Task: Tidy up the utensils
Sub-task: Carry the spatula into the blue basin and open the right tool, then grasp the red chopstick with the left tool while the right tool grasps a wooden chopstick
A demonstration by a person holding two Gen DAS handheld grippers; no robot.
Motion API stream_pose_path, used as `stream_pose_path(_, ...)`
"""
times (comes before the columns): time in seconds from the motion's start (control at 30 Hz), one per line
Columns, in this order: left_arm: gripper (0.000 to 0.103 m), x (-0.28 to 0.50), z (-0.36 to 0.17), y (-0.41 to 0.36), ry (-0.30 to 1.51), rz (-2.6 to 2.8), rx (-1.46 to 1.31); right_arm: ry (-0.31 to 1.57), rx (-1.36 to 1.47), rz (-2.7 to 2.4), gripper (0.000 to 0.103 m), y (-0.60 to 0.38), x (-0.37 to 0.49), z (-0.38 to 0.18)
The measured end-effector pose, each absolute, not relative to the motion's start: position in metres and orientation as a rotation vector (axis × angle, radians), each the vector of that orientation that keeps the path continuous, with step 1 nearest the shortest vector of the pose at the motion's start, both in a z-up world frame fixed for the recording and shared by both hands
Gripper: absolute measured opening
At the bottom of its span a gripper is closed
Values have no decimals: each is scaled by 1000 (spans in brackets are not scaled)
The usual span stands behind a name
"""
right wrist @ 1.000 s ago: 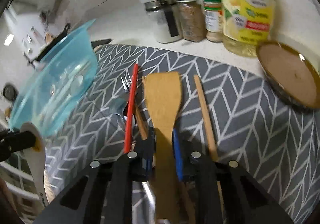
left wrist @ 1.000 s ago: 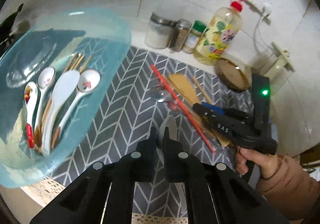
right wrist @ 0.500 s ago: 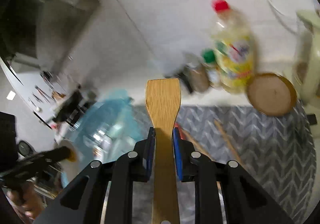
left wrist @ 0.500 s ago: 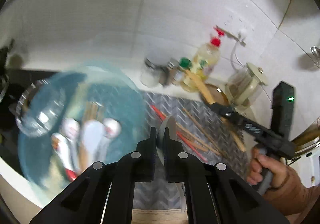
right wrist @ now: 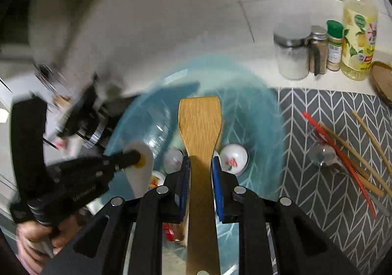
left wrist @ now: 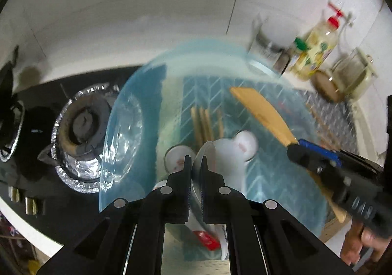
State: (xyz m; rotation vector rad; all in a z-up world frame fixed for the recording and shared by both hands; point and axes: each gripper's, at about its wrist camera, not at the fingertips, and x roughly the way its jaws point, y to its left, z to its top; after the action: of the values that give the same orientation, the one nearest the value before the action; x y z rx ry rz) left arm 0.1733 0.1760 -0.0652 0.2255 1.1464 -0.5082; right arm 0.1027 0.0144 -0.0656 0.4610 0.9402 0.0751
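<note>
Both utensils carried over the blue bowl, ready to be dropped in.

The right hand-held gripper (right wrist: pixel 200 183) is clamped on the handle of the wooden spatula (right wrist: pixel 199 123), whose blade juts out ahead of it above the blue bowl (right wrist: pixel 259 103). The left hand-held gripper (left wrist: pixel 196 167) is nearly together on a thin white utensil (left wrist: pixel 204 152), probably a rice paddle, though blur makes that uncertain, also above the bowl. Ceramic spoons (right wrist: pixel 234 158) and chopsticks (left wrist: pixel 203 123) lie in the bowl below and ahead of both. More chopsticks and a red stick (right wrist: pixel 343 162) wait on the surface's mat to the right gripper's right. Next, I judge, each tool lowers and lets go inside the rim.
</note>
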Motion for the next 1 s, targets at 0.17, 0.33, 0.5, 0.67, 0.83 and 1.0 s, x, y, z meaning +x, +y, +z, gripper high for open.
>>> stream_pose_path(0.17,7,188,-89,173,1207,-511,246,1048,343,-16,19,40,122,-88)
stream_pose_path(0.33,8,189,-99,171,1229,-518,259,1133,275,-20,19,60,130,-102)
stream_pose_path(0.5,21,187,-89,171,1194,-493,262,1191,247,12,20,69,124,-109)
stream_pose_path(0.67,28,162,-33,163,1069,-498,263,1031,335,27,20,19,107,-48)
stream_pose_path(0.83,61,78,56,123,801,-657,264,679,376,54,38,-73,56,43)
stream_pose_path(1.0,69,16,37,57,838,-764,251,567,262,-87,59,-160,9,32)
